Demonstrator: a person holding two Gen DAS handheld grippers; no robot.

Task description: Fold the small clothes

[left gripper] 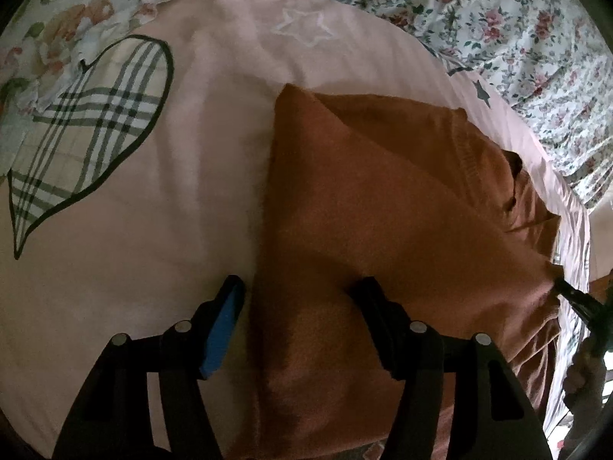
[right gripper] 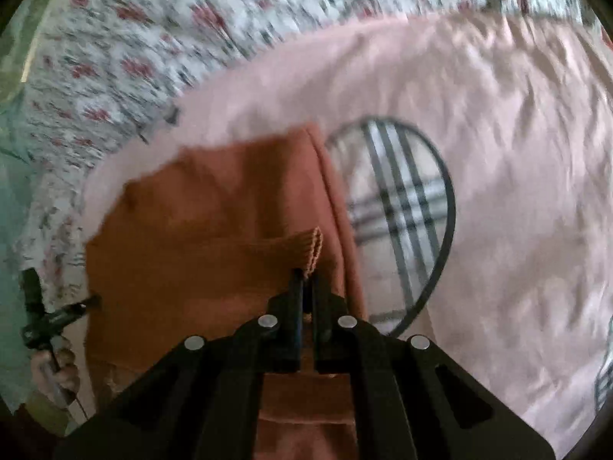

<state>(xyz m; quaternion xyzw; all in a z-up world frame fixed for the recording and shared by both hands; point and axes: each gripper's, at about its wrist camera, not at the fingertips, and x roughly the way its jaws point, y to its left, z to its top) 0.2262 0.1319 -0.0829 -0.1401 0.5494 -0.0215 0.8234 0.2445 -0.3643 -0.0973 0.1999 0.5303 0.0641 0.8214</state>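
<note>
A rust-orange garment lies partly folded on a pink sheet. My left gripper is open, its fingers straddling the garment's near left edge, with the blue pad over the sheet. In the right wrist view the same garment lies below and left. My right gripper is shut on the garment's ribbed cuff and holds it over the folded body. The right gripper also shows at the right edge of the left wrist view, gripping the cloth.
The pink sheet carries a plaid heart patch and star prints. A floral quilt lies beyond it. The bed's edge runs at the right of the left wrist view. The left gripper and hand show at the left.
</note>
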